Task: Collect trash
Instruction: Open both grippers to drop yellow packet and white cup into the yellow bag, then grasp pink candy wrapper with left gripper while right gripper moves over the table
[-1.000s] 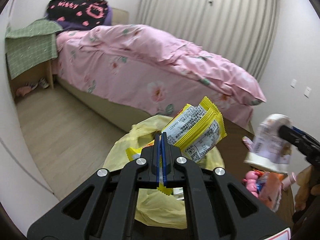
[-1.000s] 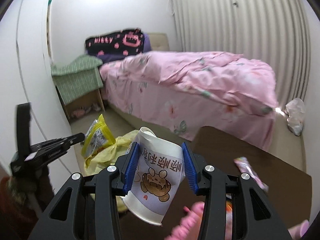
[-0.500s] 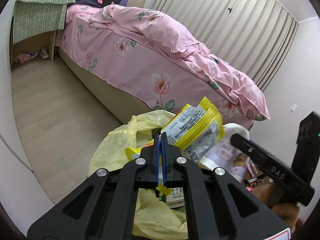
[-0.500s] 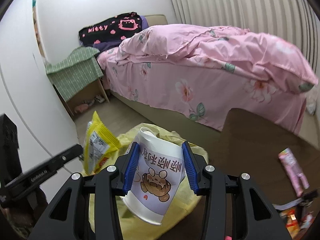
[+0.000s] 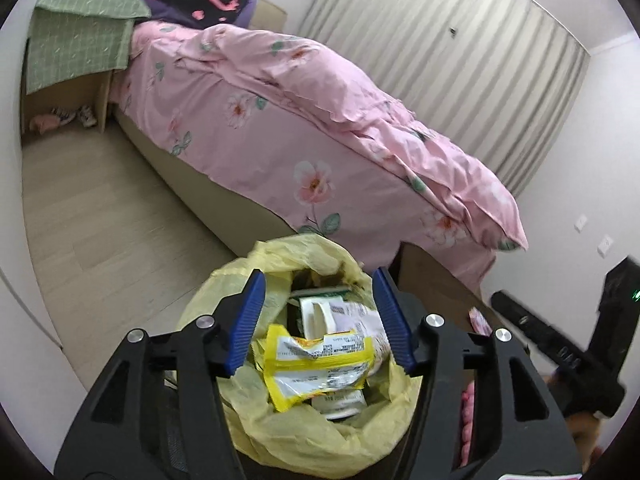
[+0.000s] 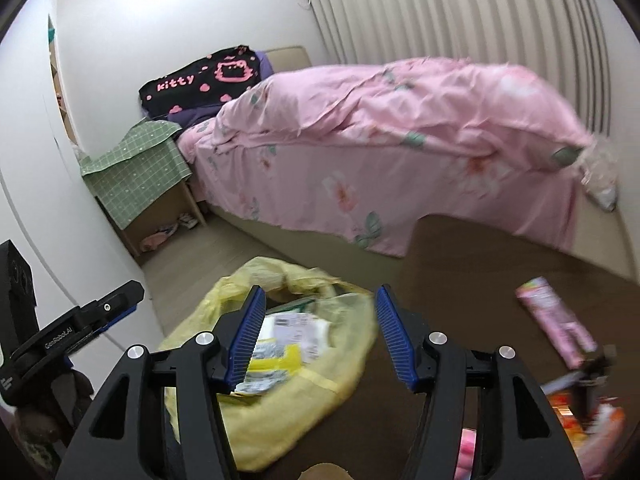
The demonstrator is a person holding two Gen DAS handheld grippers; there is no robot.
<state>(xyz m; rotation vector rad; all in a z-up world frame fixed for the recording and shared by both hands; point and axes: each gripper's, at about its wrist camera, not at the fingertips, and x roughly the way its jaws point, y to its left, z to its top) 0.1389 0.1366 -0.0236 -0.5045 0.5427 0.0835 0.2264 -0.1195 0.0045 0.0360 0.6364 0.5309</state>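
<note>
A yellow trash bag [image 5: 288, 436] stands open right below my left gripper [image 5: 320, 320], which is open and empty. Inside the bag lie a yellow snack wrapper [image 5: 316, 364] and a white paper cup [image 5: 320, 312] among other trash. My right gripper [image 6: 320, 332] is also open and empty, just above the same bag [image 6: 280, 424]; the wrapper [image 6: 276, 356] and white packaging show inside. A pink wrapper [image 6: 554, 320] lies on the brown table [image 6: 480, 264] to the right.
A bed with a pink floral duvet [image 5: 320, 120] fills the room behind. A nightstand under a green cloth [image 5: 76, 48] stands at the far left. More colourful packets [image 6: 588, 420] lie at the table's right. The other gripper [image 5: 560, 352] shows at the right edge.
My left gripper opened and the yellow wrapper dropped into the bag. My right gripper opened and the paper cup fell into the bag. Both grippers tilted down over the bag.
</note>
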